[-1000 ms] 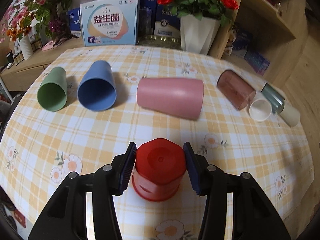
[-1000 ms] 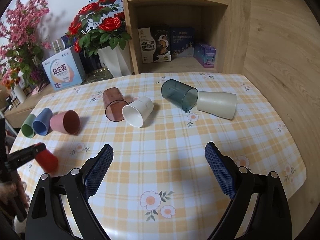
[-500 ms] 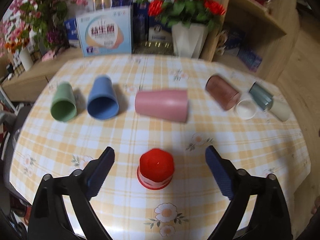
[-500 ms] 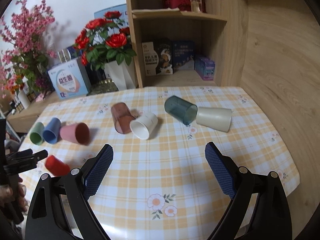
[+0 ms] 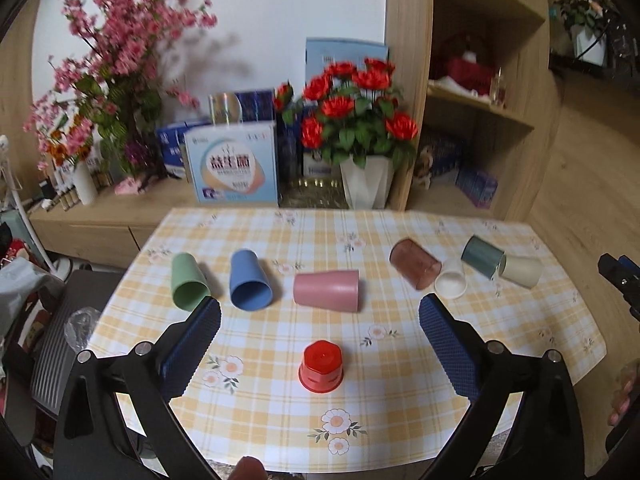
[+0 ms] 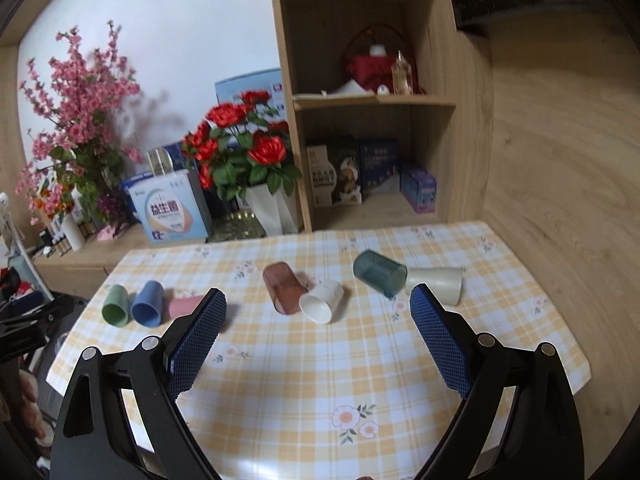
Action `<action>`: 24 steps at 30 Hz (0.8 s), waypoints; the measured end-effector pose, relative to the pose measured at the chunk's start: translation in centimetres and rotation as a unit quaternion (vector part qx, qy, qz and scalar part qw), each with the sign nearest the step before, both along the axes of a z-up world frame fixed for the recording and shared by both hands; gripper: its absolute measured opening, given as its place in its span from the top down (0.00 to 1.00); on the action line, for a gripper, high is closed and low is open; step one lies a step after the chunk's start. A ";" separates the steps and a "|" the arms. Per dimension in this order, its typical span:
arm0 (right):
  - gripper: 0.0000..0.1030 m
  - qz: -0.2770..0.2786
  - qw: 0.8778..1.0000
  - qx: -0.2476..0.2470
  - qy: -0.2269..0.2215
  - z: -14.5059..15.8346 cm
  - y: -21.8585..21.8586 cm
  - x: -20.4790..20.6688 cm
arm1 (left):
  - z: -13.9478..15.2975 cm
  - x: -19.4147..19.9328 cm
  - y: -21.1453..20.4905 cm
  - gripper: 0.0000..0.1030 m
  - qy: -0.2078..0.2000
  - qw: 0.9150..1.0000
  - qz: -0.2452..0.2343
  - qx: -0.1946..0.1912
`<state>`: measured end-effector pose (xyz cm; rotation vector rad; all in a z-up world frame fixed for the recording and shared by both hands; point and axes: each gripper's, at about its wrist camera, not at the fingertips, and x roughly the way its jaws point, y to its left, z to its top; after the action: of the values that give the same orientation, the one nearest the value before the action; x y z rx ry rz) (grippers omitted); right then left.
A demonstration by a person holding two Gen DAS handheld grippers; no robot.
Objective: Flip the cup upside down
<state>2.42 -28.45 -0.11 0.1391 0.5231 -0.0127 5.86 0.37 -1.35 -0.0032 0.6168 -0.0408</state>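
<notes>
A red cup (image 5: 321, 367) stands upside down on the checked table (image 5: 280, 408), near its front edge. My left gripper (image 5: 319, 338) is open and empty, pulled back above and behind the red cup. My right gripper (image 6: 318, 340) is open and empty, held high over the table's front right part. The red cup is hidden behind the right gripper's left finger in the right wrist view. Lying on their sides are a green cup (image 5: 188, 282), a blue cup (image 5: 250, 281), a pink cup (image 5: 326, 291), a brown cup (image 5: 416, 264), a white cup (image 5: 451, 283), a dark teal cup (image 5: 482, 257) and a cream cup (image 5: 521, 271).
A white vase of red roses (image 5: 366, 184) and a blue-white box (image 5: 232, 168) stand on a low shelf behind the table. A wooden shelf unit (image 6: 372, 120) rises at the back right. A pink blossom plant (image 5: 108, 80) is at the back left.
My left gripper has let go of the red cup, opened wide and pulled back and up. The red cup stays upside down on the table. My right gripper has risen.
</notes>
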 end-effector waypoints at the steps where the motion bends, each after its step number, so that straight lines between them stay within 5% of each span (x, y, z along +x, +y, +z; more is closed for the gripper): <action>1: 0.13 0.000 1.000 -0.002 -0.004 0.3 0.1 -0.2 | 0.5 -0.6 0.1 0.06 -0.008 1.000 0.000 0.002; 9: 0.13 -0.003 1.000 -0.015 -0.020 1.5 0.6 -1.0 | 2.6 -3.1 0.7 0.06 -0.051 0.999 0.017 0.011; 24: 0.13 -0.007 0.999 -0.023 -0.022 1.9 0.7 -1.2 | 3.5 -3.7 0.5 0.06 -0.067 0.997 0.021 0.017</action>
<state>1.20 -27.74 1.81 0.0973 0.4767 -0.0353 2.20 0.85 2.15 0.0191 0.4824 0.0106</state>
